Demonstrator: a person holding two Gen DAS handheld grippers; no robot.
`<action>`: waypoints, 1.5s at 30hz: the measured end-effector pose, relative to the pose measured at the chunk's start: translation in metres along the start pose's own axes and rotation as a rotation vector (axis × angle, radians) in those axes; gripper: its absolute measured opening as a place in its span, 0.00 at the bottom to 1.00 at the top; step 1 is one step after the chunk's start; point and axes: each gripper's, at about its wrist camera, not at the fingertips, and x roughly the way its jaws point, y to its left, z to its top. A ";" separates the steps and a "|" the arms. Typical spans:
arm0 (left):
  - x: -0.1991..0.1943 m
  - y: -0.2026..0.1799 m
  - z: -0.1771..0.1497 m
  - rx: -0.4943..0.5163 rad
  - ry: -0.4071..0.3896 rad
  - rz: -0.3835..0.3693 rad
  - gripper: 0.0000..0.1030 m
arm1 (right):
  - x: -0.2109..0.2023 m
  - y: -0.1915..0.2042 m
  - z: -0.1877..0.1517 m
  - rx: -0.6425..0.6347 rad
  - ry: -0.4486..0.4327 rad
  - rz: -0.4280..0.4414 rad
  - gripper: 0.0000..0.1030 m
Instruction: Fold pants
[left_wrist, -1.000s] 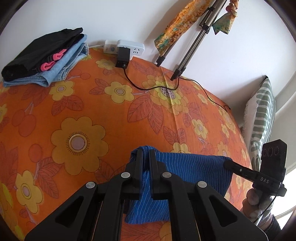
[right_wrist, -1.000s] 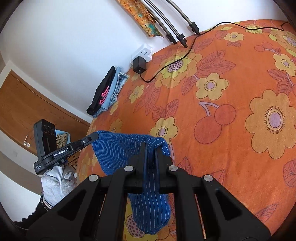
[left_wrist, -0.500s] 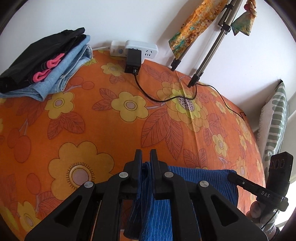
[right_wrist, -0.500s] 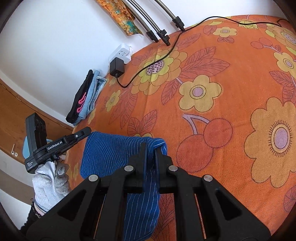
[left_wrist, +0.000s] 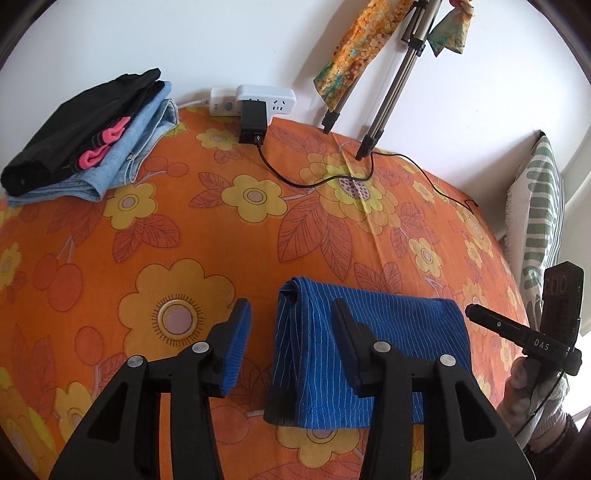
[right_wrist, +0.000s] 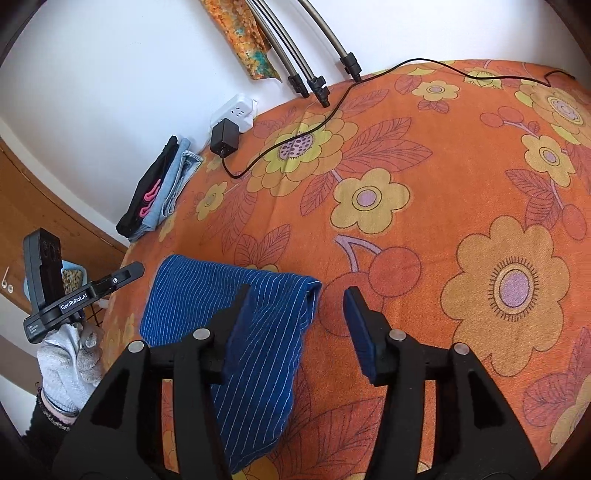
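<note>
both tools opening over folded blue pants (left_wrist: 369, 332) (pads clear).

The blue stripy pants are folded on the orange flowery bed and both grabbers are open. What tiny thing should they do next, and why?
Probably lift both grippers up and back, clear of the blue striped pants. The left gripper and right gripper are opening, neither pinching the cloth, and the pants lie folded on the bedspread, so nothing needs holding right now.

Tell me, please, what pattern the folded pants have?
Blue with thin white pinstripes; clearest in the left wrist view.
</note>
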 end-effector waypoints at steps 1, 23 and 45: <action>0.000 -0.001 -0.001 0.009 0.001 0.003 0.47 | -0.003 0.000 -0.002 -0.004 -0.001 0.001 0.51; 0.034 -0.001 -0.016 0.088 0.088 0.054 0.53 | 0.021 0.017 -0.031 -0.137 0.051 -0.045 0.51; 0.042 -0.026 -0.026 0.126 0.085 0.034 0.12 | 0.031 0.033 -0.039 -0.175 0.080 -0.001 0.23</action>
